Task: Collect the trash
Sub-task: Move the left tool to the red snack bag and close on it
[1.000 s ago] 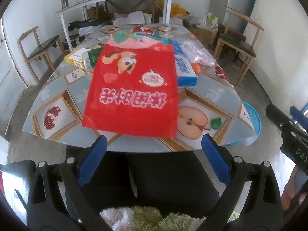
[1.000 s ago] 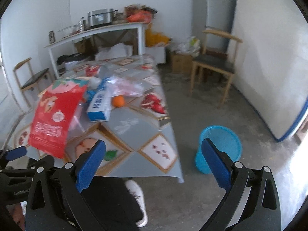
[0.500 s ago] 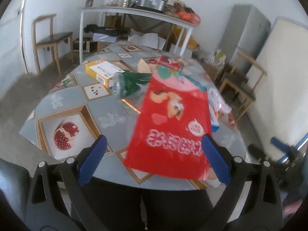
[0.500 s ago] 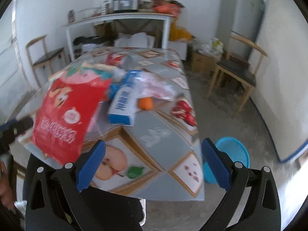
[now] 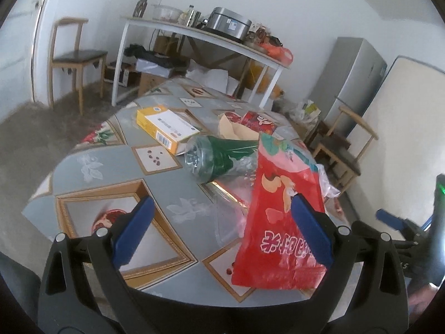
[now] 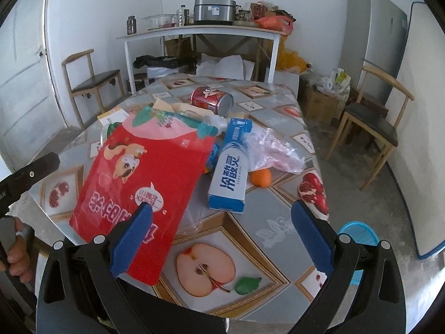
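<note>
Both tongs, the left gripper [image 5: 222, 228] and right gripper [image 6: 221, 232], gape wide and hold nothing near the table [image 6: 281, 217] edge, where the red bag [image 6: 144, 183] lies left of the blue carton [image 6: 232, 178].

The worktop [image 6: 278, 222] is wearing a grey cloth patterned with gold-framed fruit pictures: a halved apple, red pomegranates. The snack bag [image 6: 144, 183] is showing bright red with a cartoon squirrel, white lettering and a green-and-pink top edge. The carton [image 6: 230, 178] is showing blue and white; the box [image 5: 167, 126] yellow and white. The bottle [image 5: 219, 156] is carrying a green label, the can [image 6: 211, 100] red. An orange [image 6: 260, 178] is lying beside pale pink plastic [image 6: 272, 153]. The basket [image 6: 361, 231] is showing light blue. Both claws, left [image 5: 222, 231] and right [image 6: 222, 233], are showing blue pads on black frames.
</note>
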`<action>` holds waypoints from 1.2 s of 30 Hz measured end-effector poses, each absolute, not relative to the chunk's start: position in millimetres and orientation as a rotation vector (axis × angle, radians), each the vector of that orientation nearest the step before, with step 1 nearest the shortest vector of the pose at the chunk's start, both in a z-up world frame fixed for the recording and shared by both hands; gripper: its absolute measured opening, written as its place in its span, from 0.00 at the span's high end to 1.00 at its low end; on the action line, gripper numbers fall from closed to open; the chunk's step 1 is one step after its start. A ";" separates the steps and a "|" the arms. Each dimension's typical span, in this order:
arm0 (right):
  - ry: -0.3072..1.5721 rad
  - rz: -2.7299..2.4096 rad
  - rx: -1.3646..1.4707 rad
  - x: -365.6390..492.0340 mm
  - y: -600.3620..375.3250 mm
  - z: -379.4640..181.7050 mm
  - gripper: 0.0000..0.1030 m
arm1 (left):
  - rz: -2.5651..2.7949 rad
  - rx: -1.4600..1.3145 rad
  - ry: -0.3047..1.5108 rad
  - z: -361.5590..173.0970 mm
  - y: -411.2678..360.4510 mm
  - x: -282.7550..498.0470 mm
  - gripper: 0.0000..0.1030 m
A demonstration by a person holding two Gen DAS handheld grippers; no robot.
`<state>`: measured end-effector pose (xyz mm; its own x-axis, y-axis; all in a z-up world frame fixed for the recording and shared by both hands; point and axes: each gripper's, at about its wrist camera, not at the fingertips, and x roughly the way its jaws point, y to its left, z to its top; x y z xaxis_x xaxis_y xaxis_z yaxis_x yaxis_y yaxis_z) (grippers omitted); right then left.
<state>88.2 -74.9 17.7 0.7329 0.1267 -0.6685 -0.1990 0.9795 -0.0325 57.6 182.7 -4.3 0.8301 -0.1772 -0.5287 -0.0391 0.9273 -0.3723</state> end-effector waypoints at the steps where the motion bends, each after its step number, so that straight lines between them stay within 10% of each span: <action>1: 0.731 0.180 -0.102 90.4 -74.0 17.5 0.06 | -0.082 -0.392 0.595 -5.9 185.7 60.2 0.08; 24: 0.779 0.156 -0.031 99.5 -84.8 6.8 0.06 | -0.453 -0.744 0.785 -68.0 209.6 112.7 0.10; 36: 0.791 0.151 0.026 101.5 -100.2 5.0 0.06 | -0.536 -0.779 0.844 -75.5 200.0 132.4 0.40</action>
